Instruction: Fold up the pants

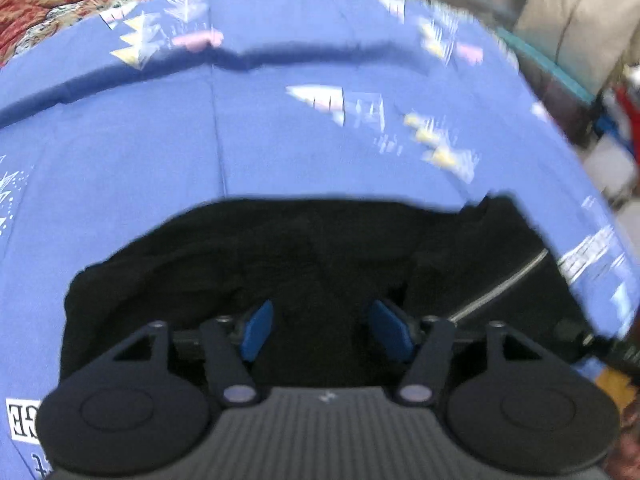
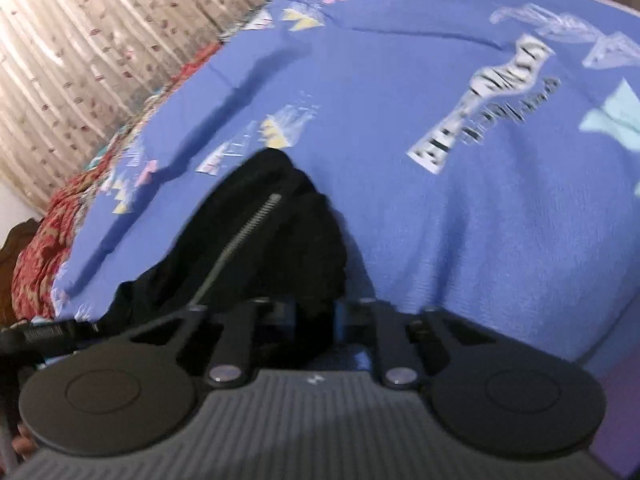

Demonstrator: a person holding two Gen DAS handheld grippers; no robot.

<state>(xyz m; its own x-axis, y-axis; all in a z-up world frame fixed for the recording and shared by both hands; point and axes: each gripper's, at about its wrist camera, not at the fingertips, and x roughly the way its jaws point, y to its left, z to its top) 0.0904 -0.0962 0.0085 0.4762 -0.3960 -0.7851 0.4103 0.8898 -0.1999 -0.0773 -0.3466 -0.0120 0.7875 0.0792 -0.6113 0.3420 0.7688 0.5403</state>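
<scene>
Bedsheet (image 1: 280,140): blue, printed, spread under everything.
Pants (image 1: 280,248): black, bunched on the sheet, silver zipper (image 2: 240,236) showing.
Left gripper (image 1: 325,330): jaws parted about halfway, above the pants, gripping nothing.
Right gripper (image 2: 314,320): jaws nearly closed, pinching black pants fabric.

1. The right hand-held gripper (image 2: 314,316) has its jaws drawn close on a bunch of the black pants (image 2: 256,240).
2. The pants' zipper (image 2: 240,236) runs up and away, just ahead-left of the fingers.
3. A blue sheet (image 2: 460,208) with printed shapes spreads ahead and to the right.
4. A patterned curtain (image 2: 100,40) hangs far left.
</scene>
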